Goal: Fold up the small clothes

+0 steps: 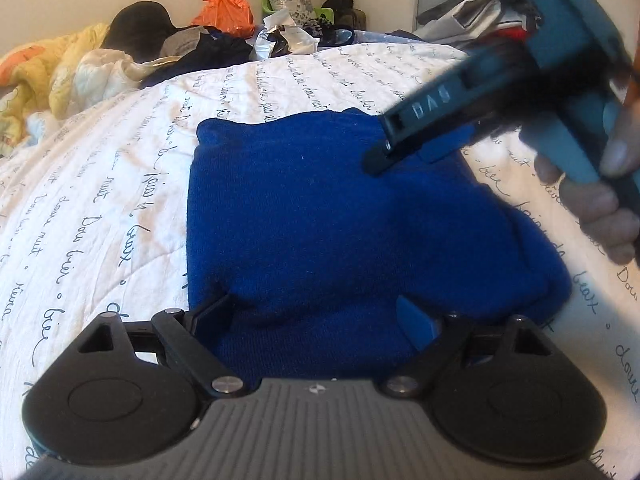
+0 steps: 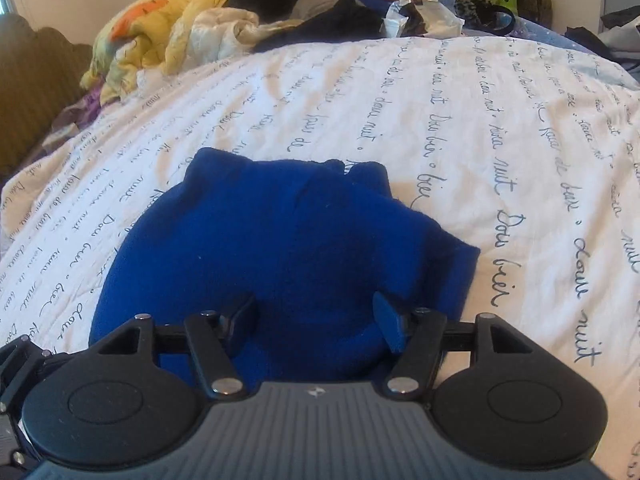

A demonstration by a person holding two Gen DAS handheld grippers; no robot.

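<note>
A royal-blue knit garment point(image 1: 320, 216), folded into a compact bundle, lies on a bed covered by a white quilt printed with dark cursive script point(image 1: 120, 184). In the left wrist view the bundle runs away from the camera, its far edge with two small raised corners toward the headboard end and its near edge under the left tool point(image 1: 316, 320). That tool's jaws are spread, one at each side of the near edge, with blue cloth filling the gap between them; whether the tips press into the cloth cannot be told.

The right tool point(image 2: 316, 320) is likewise spread over the garment's near, rounded edge. Seen from the left camera it enters from the upper right, blurred, its tips over the bundle's far right corner, with the person's right hand point(image 1: 600, 200) cut off by the frame.

Piled bedding and clothes point(image 2: 192, 28) and an orange plastic bag point(image 1: 226, 12) crowd the far end.
</note>
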